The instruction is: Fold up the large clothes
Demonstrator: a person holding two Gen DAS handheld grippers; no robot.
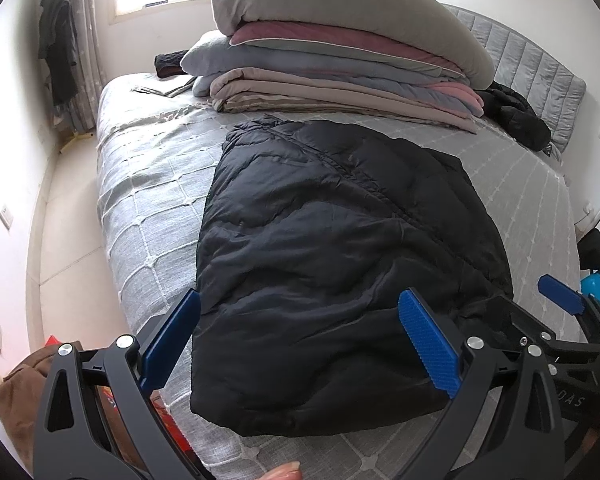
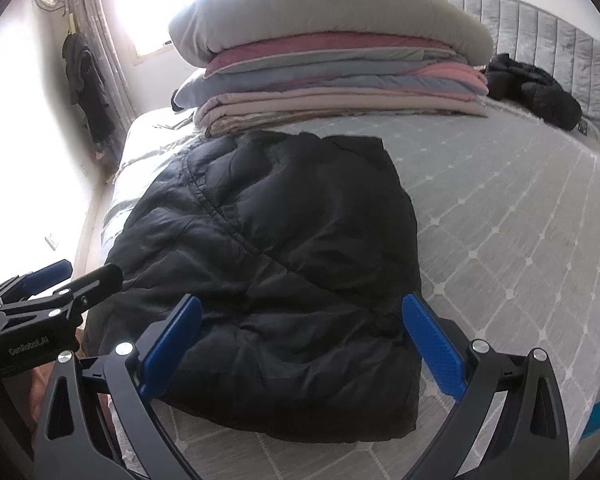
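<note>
A black puffer jacket lies folded into a rough rectangle on the grey quilted bed. It also shows in the right wrist view. My left gripper is open and empty, hovering over the jacket's near edge, fingers apart on either side of it. My right gripper is open and empty too, over the jacket's near right corner. The right gripper also shows at the right of the left wrist view, and the left gripper at the left of the right wrist view.
A stack of folded blankets and a grey pillow sits behind the jacket. Another black garment lies by the padded headboard. The bed's left edge drops to the floor. Dark clothes hang by the curtain.
</note>
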